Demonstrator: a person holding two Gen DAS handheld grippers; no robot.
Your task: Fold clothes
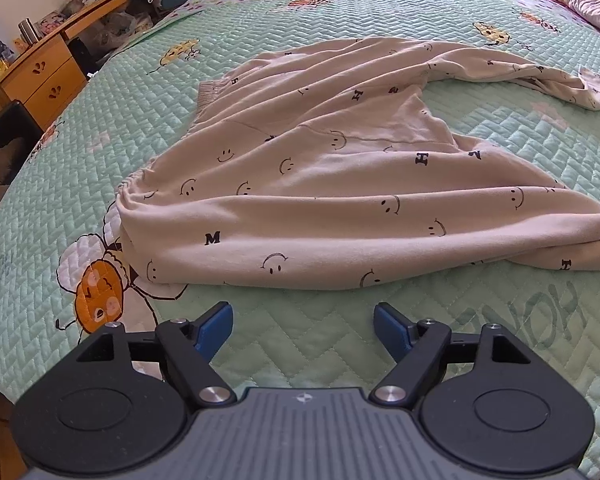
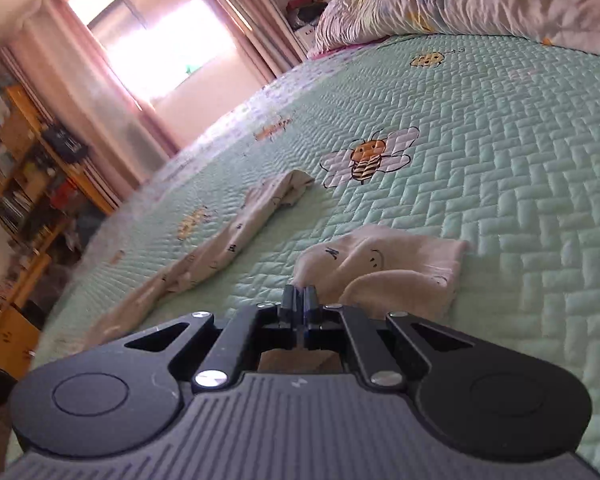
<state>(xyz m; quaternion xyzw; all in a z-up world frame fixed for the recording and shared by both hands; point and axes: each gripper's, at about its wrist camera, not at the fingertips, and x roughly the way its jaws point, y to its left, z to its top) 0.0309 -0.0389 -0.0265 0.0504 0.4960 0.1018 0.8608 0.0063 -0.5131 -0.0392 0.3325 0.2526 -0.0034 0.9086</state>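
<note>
Nearest, the right tool (image 2: 299,294) pinches the soft, floppy sweatshirt (image 1: 320,184) by a cuff; at twelve o'clock of the wide-open left tool (image 1: 304,318), its hem looks easy to grasp.

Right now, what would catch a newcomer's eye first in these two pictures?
First, the beige smiley-print garment spread crumpled over the middle of the green quilted bedspread. Next, the left gripper above the near quilt, jaws wide and empty, and the right gripper, jaws shut at the garment's edge. Bright window at the far left.
</note>
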